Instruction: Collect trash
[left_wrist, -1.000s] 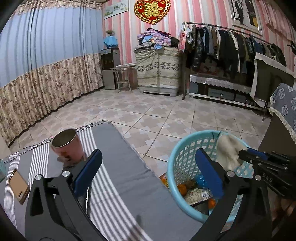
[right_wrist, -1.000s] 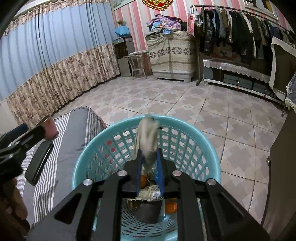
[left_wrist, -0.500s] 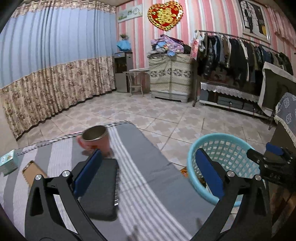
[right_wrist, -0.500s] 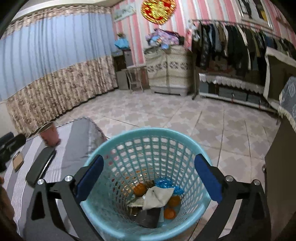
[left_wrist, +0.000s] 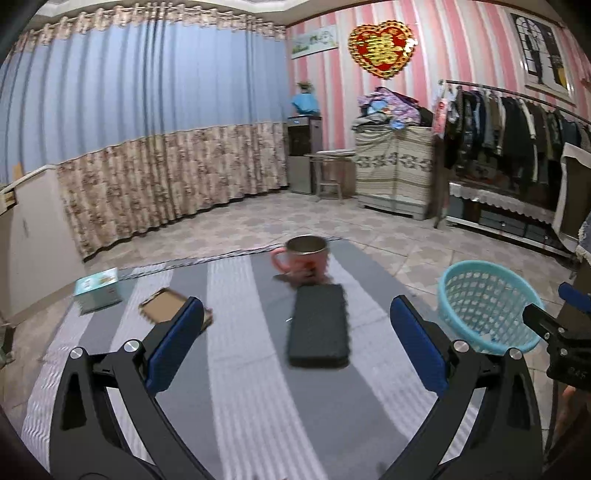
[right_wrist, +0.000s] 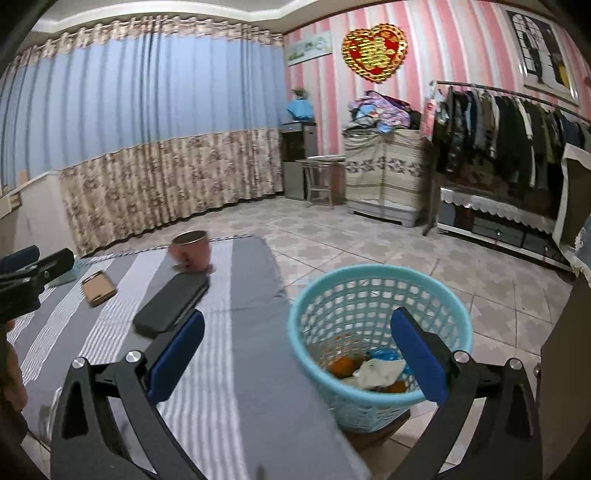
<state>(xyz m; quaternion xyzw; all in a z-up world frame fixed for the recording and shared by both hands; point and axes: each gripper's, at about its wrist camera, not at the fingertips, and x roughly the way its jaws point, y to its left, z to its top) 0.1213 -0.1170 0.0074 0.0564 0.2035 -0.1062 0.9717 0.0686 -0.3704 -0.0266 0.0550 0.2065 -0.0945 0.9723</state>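
Observation:
A light blue plastic basket (right_wrist: 380, 295) stands on the floor at the right of the striped table (right_wrist: 236, 280). It holds a crumpled white tissue (right_wrist: 376, 371), orange pieces (right_wrist: 341, 365) and a blue wrapper (right_wrist: 384, 353). My right gripper (right_wrist: 295, 358) is open and empty, above the basket's near rim. My left gripper (left_wrist: 295, 347) is open and empty above the table (left_wrist: 236, 369). The basket shows at the right in the left wrist view (left_wrist: 484, 306).
On the table are a pink mug (left_wrist: 304, 256), a black case (left_wrist: 319, 325), a tan phone (left_wrist: 173, 314) and a small teal box (left_wrist: 98, 290). Tiled floor (right_wrist: 369, 240) lies beyond, with a clothes rack (right_wrist: 509, 129) and a cabinet (right_wrist: 384, 173) at the back.
My right gripper opened and dropped the white tissue into the basket, then drew back and up. My left gripper pulled back and turned left, bringing more of the table into view.

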